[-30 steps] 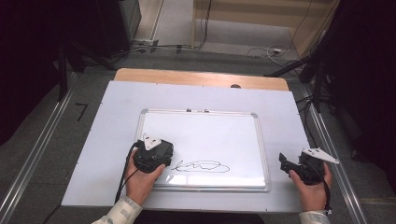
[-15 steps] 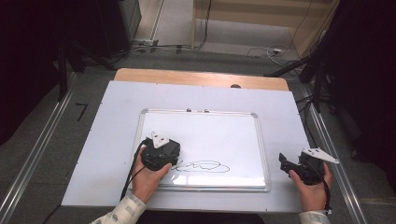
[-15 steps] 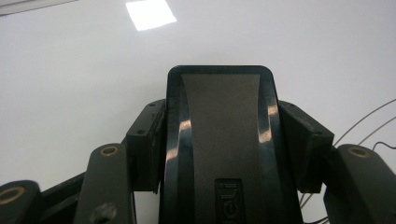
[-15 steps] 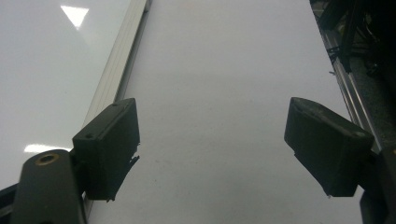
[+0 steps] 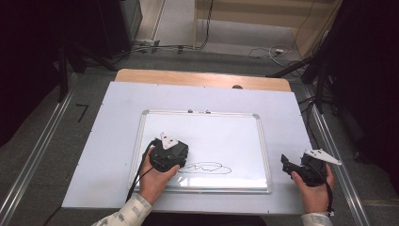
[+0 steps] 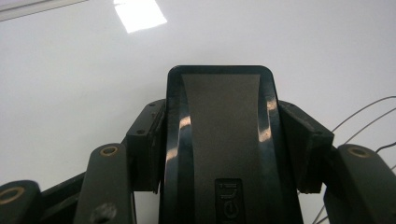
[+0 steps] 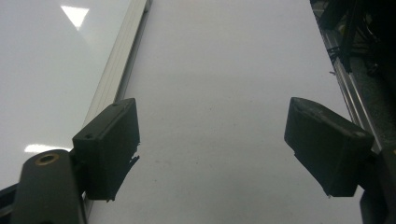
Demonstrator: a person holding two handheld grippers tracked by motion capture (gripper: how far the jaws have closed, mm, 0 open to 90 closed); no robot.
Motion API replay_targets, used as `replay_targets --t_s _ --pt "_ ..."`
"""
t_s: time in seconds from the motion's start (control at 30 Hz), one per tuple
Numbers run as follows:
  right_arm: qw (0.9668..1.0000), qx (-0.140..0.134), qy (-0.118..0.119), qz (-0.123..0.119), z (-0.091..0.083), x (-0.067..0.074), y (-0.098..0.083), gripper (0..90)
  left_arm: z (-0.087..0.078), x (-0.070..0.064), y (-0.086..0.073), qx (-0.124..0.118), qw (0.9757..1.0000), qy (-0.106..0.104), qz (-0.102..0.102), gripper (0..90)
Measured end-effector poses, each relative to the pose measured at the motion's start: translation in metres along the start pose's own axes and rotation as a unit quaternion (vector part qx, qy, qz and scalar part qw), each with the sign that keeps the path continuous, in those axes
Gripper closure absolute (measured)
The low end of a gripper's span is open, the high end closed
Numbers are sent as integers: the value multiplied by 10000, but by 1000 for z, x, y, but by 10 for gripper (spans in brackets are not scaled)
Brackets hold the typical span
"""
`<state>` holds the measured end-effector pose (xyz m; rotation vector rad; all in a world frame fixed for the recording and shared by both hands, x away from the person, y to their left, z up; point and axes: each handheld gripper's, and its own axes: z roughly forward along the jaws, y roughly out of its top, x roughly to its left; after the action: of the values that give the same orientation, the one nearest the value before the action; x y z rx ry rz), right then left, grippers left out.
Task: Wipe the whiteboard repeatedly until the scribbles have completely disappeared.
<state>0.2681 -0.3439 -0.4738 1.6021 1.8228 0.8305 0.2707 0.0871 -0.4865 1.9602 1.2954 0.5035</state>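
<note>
A white-framed whiteboard lies on the white table top. A black scribble runs along its near edge. My left gripper rests on the board at the scribble's left end. In the left gripper view its jaws are shut on a black board eraser with a grey felt face, pressed flat against the board; thin pen lines show at the right. My right gripper sits on the table to the right of the board, open, with nothing between its pads.
The board's aluminium frame runs just left of my right gripper. A metal rail borders the table's right side and another rail the left. A wooden strip lies at the far edge. Cables cross the floor beyond.
My left gripper has slid right along the board with the eraser. The scribble's visible part is shorter at its left end. The right gripper has stayed put.
</note>
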Motion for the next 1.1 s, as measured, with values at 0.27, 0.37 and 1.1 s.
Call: replay_targets --t_s 0.27,0.37,1.1 --pt "10000 -12 0 11 -1 -1 0 165 5 -1 1 19 10000 12 14 407" --pt "10000 -7 -2 21 -1 0 0 165 7 -3 1 39 10000 -9 42 408" --pt "10000 -40 -2 21 -2 -2 0 165 14 -5 -1 71 9999 27 135 407"
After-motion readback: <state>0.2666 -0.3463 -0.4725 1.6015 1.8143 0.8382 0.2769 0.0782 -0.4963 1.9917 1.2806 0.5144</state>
